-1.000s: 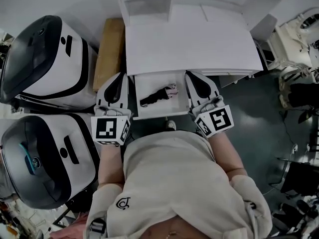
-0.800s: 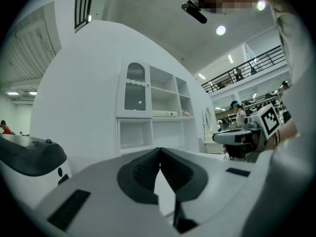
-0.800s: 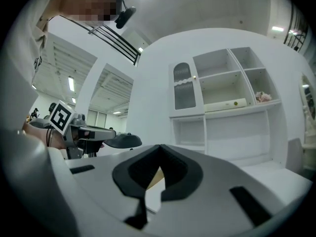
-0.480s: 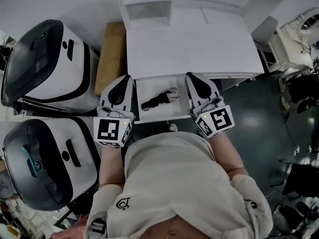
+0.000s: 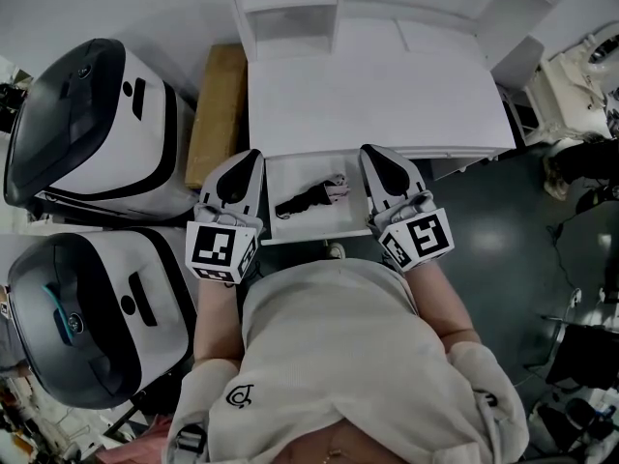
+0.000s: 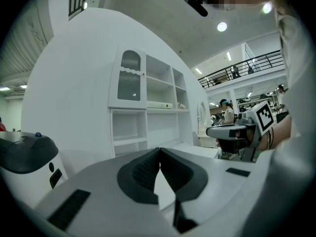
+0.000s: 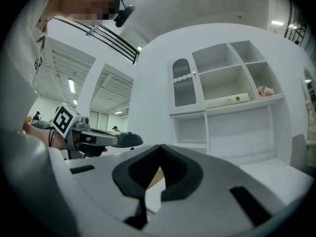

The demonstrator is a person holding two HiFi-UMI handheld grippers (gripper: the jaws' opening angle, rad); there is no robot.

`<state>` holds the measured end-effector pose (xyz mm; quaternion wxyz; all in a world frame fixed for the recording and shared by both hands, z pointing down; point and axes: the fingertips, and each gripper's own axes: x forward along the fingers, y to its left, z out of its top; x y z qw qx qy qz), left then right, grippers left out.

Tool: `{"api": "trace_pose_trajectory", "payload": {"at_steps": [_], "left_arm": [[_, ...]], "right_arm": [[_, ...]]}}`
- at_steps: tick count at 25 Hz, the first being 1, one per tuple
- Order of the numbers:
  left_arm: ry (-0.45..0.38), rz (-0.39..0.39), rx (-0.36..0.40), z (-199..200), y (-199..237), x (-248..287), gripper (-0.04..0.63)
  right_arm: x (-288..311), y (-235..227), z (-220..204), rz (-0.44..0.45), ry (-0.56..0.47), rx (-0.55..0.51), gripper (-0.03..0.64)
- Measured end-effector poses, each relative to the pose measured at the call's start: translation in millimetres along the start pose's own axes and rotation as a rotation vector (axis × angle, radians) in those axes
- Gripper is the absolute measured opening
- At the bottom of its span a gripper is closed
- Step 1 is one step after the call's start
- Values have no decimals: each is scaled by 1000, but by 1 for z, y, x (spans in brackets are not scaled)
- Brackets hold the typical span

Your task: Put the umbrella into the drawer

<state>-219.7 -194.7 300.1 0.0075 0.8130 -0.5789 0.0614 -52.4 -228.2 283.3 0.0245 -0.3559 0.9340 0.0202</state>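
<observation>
The dark folded umbrella (image 5: 311, 194), pale pink at one end, lies slantwise inside the open white drawer (image 5: 309, 234) under the desk top (image 5: 377, 95). My left gripper (image 5: 251, 157) is beside the drawer's left wall, its jaws shut with nothing between them (image 6: 159, 149). On the drawer's right side my right gripper (image 5: 368, 153) is likewise shut and empty (image 7: 159, 147). Both point level toward the desk. Neither touches the umbrella. Each gripper view shows the other gripper off to the side, and the umbrella is in neither.
Two big white-and-black machines (image 5: 92, 124) (image 5: 87, 307) stand close on the left. A brown board (image 5: 217, 100) lies between them and the desk. A white shelf unit (image 5: 290, 8) rises at the desk's back. Dark floor (image 5: 503, 220) lies to the right.
My left gripper has edged inward toward the drawer's left side. The right gripper and the umbrella have stayed put.
</observation>
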Motion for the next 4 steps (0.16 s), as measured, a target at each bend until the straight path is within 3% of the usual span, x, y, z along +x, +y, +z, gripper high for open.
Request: {"api": "trace_pose_trajectory", "payload": {"at_steps": [4], "left_arm": [[4,-9,2,0,-3,5,14]], "right_arm": [[1,-3,-1,0,4,-1,5]]}}
